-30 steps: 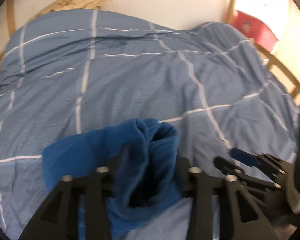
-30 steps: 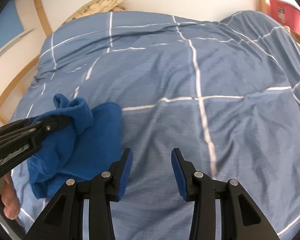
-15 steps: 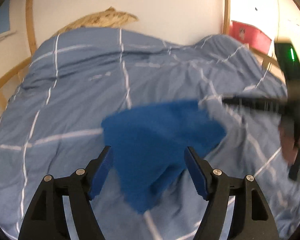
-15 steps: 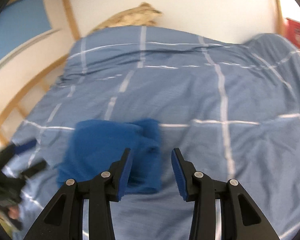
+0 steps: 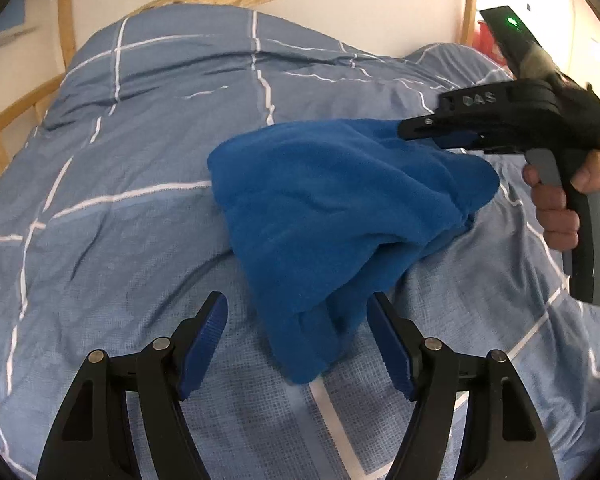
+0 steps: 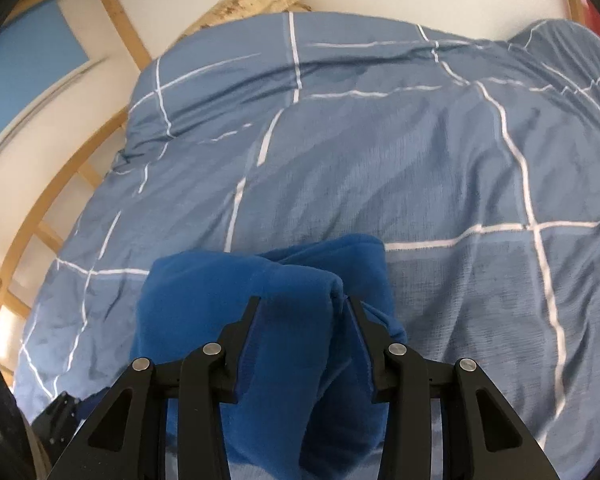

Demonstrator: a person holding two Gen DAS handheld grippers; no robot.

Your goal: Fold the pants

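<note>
My right gripper (image 6: 300,312) has its fingers clenched on a bunched edge of the blue pants (image 5: 339,208), lifting them off the bed (image 5: 140,160). My left gripper (image 5: 298,328) stands released, the pants' lower end hanging just ahead between its fingers. I judge folding barely begun: the pants are crumpled and need spreading flat.

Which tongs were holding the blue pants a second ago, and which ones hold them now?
The left tongs let go and now stand open behind the blue pants. The right tongs, open a second ago, closed on a bunch of them. The checked duvet stayed put.
</note>
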